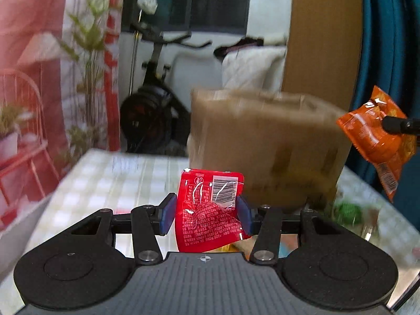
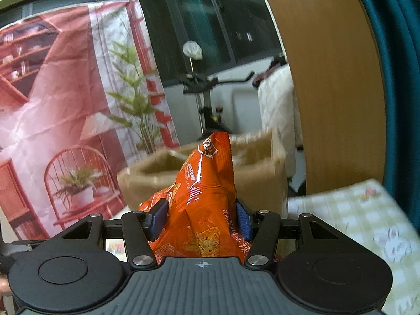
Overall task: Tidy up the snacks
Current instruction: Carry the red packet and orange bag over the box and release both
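My left gripper (image 1: 206,214) is shut on a red snack packet (image 1: 210,210) with a barcode, held above the checked tablecloth (image 1: 118,178), short of the brown cardboard box (image 1: 265,144). My right gripper (image 2: 200,219) is shut on an orange snack bag (image 2: 204,199), raised in front of the open cardboard box (image 2: 199,176). The orange bag also shows in the left wrist view (image 1: 378,139), held by a finger of the right gripper at the far right, beside the box.
More snacks, one green (image 1: 346,210), lie blurred on the table right of the box. A wooden panel (image 1: 323,34) and teal curtain (image 1: 380,39) stand behind. An exercise bike (image 1: 152,105) and a red printed backdrop (image 2: 52,105) lie beyond the table.
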The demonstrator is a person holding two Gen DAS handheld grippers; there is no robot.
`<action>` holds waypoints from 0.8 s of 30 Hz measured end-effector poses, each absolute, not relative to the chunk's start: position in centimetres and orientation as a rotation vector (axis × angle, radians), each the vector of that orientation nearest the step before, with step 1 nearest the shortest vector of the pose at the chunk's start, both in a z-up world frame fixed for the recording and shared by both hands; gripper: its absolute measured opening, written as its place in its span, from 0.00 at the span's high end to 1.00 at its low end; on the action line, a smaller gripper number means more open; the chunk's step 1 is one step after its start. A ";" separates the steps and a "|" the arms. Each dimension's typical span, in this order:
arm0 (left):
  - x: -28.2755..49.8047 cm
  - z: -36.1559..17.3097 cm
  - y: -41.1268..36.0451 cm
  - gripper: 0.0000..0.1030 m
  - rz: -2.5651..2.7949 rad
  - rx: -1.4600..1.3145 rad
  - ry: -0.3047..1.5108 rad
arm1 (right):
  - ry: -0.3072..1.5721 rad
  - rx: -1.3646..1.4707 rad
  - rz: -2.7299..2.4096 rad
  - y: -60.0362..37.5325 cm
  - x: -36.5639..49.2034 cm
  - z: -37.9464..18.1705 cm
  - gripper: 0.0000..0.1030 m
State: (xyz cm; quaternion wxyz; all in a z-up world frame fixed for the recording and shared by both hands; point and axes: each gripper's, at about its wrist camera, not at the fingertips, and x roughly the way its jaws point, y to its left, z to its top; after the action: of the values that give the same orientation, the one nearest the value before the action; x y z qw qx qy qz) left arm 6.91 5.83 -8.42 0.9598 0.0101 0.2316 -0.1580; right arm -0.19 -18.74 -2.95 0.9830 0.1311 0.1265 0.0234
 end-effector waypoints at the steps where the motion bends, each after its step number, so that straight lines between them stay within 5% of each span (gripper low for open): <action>1: 7.4 -7.3 5.4 0.49 -0.326 0.025 0.450 | 0.238 0.256 0.044 -19.0 0.1 -2.1 0.51; 13: 16.1 -0.2 -1.9 0.49 -0.395 0.031 0.363 | 0.142 0.175 -0.054 -22.9 9.1 4.3 0.51; 24: 25.2 -1.3 -6.2 0.46 -0.396 0.023 0.494 | 0.308 0.229 -0.075 -24.3 18.6 -0.1 0.50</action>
State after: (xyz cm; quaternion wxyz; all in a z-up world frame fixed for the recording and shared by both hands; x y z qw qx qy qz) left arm 25.18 -6.17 -1.33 0.9502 0.0112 0.2430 -0.1949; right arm 18.56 -24.27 -0.13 0.9809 0.1140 0.1532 -0.0372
